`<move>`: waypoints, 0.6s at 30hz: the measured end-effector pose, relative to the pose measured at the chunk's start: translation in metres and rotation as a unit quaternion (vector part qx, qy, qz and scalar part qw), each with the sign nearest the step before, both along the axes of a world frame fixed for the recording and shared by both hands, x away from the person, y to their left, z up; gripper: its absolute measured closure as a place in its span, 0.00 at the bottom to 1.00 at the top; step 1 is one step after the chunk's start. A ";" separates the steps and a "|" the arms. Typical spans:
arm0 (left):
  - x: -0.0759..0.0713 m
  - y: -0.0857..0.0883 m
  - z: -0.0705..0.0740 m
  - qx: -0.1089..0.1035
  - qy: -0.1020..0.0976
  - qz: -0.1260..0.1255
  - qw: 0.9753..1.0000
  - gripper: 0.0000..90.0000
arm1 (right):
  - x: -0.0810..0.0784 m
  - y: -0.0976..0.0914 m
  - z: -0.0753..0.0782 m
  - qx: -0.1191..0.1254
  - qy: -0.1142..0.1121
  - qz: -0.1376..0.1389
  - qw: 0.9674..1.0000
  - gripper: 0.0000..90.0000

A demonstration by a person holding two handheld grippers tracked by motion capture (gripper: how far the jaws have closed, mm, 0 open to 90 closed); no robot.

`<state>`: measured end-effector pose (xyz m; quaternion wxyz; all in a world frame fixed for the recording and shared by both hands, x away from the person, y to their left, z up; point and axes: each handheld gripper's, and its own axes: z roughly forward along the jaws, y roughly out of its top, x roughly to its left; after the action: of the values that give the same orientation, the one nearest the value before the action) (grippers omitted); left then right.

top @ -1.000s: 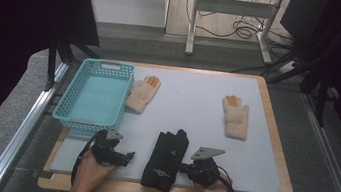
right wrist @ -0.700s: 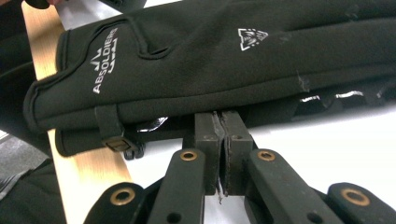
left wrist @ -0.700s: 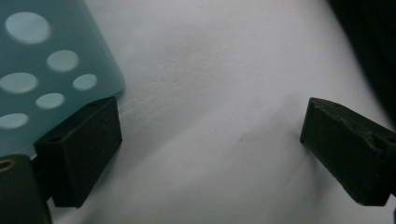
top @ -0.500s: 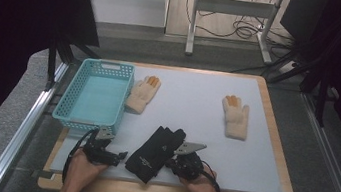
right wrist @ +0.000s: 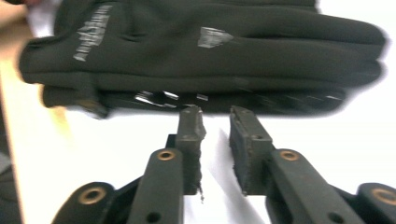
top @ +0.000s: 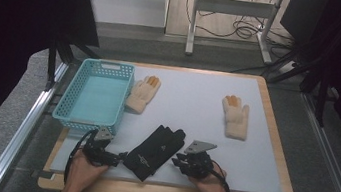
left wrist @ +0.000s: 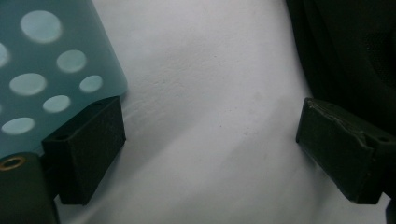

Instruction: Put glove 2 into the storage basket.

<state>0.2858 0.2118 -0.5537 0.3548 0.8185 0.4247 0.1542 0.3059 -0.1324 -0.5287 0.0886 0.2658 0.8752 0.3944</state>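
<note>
the soft, limp black fabric gloves [top: 156,146] are lying stacked; the right gripper [right wrist: 215,116] fingers, just opening, are standing empty beside the edge, best pinched there; the left gripper [top: 119,158] is gaping wide.

Black gloves [top: 155,147], a stacked pair, lie flat on the grey mat near the table's front edge, angled w/ fingers pointing up-right and cuffs toward the front-left. Dark fabric, small white logo on the back, white lettering near the cuff. In the right gripper view [right wrist: 201,51] one sits atop the other, edges roughly aligned, shiny print showing along the lower one's side.
</note>
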 end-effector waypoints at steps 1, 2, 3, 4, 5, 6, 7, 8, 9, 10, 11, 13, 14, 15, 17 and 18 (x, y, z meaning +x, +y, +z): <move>0.000 0.000 0.000 0.000 0.000 0.000 1.000 0.09 | 0.002 -0.006 0.001 0.000 -0.003 -0.008 1.000 0.72; 0.000 0.000 0.000 0.000 0.000 0.000 1.000 0.09 | 0.003 -0.010 0.002 0.000 -0.006 -0.012 1.000 0.70; 0.000 0.000 0.000 -0.001 0.001 0.000 1.000 0.09 | 0.005 -0.018 0.004 -0.004 -0.011 -0.019 1.000 0.67; 0.000 0.000 0.000 0.000 0.000 0.000 1.000 0.09 | 0.007 -0.023 0.005 -0.010 -0.017 -0.027 0.999 0.65; 0.000 0.000 0.000 0.000 0.000 0.000 1.000 0.09 | 0.007 -0.023 0.005 -0.010 -0.017 -0.027 0.999 0.65; 0.000 0.000 0.000 -0.001 0.000 0.001 1.000 0.09 | 0.008 -0.029 0.005 -0.016 -0.022 -0.035 0.999 0.62; 0.000 0.000 0.000 -0.001 0.000 0.001 1.000 0.09 | 0.012 -0.040 0.006 -0.025 -0.029 -0.052 0.998 0.56; 0.000 0.000 0.000 0.000 0.000 0.001 1.000 0.09 | 0.014 -0.046 0.006 -0.027 -0.032 -0.061 0.997 0.54; 0.000 0.000 0.000 0.000 0.000 0.001 1.000 0.09 | 0.016 -0.052 0.006 -0.028 -0.034 -0.070 0.997 0.51; 0.000 0.000 0.000 0.000 0.000 0.001 1.000 0.09 | 0.017 -0.056 0.007 -0.029 -0.036 -0.078 0.996 0.48; 0.000 0.000 0.000 -0.001 -0.001 0.001 1.000 0.09 | 0.019 -0.063 0.007 -0.030 -0.040 -0.090 0.995 0.44; 0.000 0.000 0.000 -0.001 -0.001 0.001 1.000 0.09 | 0.022 -0.075 0.008 -0.032 -0.044 -0.110 0.992 0.38; 0.000 0.000 0.000 -0.001 -0.001 0.001 1.000 0.09 | 0.024 -0.080 0.008 -0.031 -0.044 -0.118 0.991 0.35; 0.000 0.000 0.000 0.000 0.000 0.002 1.000 0.09 | 0.025 -0.086 0.008 -0.031 -0.042 -0.126 0.991 0.32; 0.000 0.000 0.000 0.000 0.000 0.002 1.000 0.09 | 0.028 -0.095 0.006 -0.033 -0.044 -0.138 0.989 0.29; 0.000 0.000 0.000 0.000 0.000 0.002 1.000 0.09 | 0.028 -0.095 0.006 -0.033 -0.044 -0.138 0.989 0.29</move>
<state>0.2854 0.2117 -0.5539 0.3547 0.8176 0.4264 0.1545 0.3337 -0.2276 -0.5224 0.1892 0.3633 0.8380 0.3606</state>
